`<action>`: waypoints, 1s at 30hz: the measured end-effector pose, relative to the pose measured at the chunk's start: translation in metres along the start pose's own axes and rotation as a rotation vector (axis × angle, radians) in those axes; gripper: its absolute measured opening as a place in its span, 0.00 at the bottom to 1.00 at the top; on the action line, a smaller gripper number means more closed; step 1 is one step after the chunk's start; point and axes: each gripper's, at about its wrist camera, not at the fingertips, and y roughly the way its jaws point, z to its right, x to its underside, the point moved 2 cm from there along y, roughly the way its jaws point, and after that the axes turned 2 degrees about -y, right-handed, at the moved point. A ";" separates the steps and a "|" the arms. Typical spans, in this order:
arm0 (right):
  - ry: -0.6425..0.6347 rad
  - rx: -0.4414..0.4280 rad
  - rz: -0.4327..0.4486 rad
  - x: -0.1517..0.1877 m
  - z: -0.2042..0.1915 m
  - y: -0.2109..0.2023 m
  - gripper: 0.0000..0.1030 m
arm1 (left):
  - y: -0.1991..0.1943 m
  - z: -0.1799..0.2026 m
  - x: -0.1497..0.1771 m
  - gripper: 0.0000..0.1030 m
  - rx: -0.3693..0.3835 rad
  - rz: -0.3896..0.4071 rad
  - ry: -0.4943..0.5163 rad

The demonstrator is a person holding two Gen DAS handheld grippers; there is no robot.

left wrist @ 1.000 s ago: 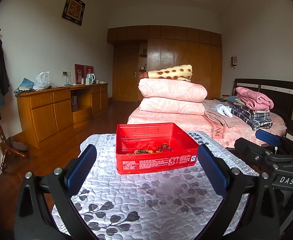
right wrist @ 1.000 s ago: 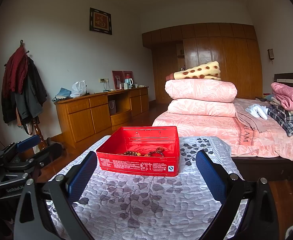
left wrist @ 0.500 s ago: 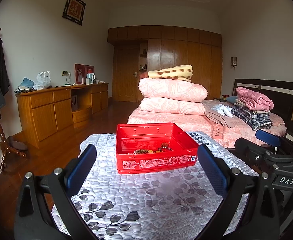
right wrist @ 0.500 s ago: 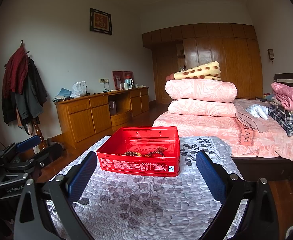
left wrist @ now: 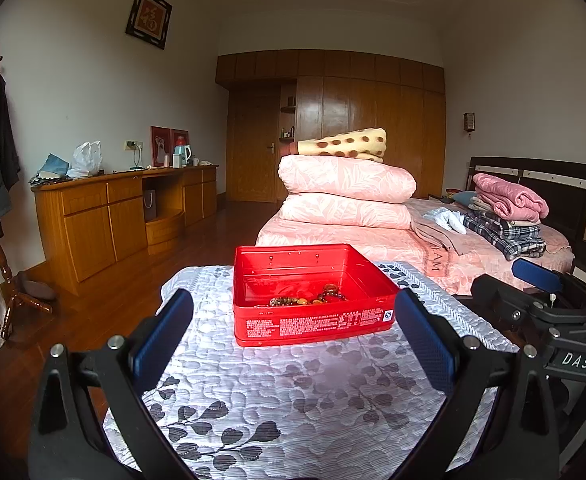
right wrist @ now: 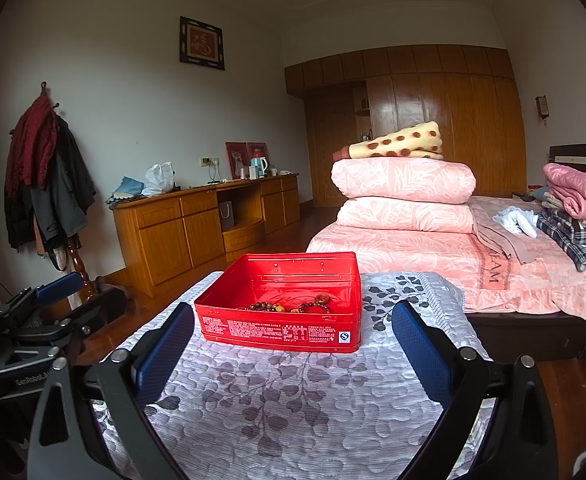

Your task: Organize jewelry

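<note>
quilted cloth (left wrist: 293, 400) w/ red tin (left wrist: 313, 320), beads (left wrist: 305, 300) inside; both tools spread wide, empty.

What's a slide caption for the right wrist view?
Open right claw faces a red tin holding beaded jewelry on a quilted table cover.

left gripper (left wrist: 293, 332) jaws spread wide, right gripper (right wrist: 293, 336) likewise

Red tin (left wrist: 313, 320) – white print; cloth (left wrist: 293, 408) pale grey – dark leaf pattern; blanket (right wrist: 401, 142) yellow, brown spots.
</note>
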 end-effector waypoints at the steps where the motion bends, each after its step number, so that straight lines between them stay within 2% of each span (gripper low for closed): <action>1: 0.000 -0.001 -0.001 0.000 0.000 0.000 0.94 | 0.000 0.000 0.000 0.95 0.000 -0.001 -0.001; 30: 0.001 0.000 -0.004 0.002 -0.005 0.001 0.94 | 0.001 -0.002 0.002 0.95 0.006 -0.011 -0.010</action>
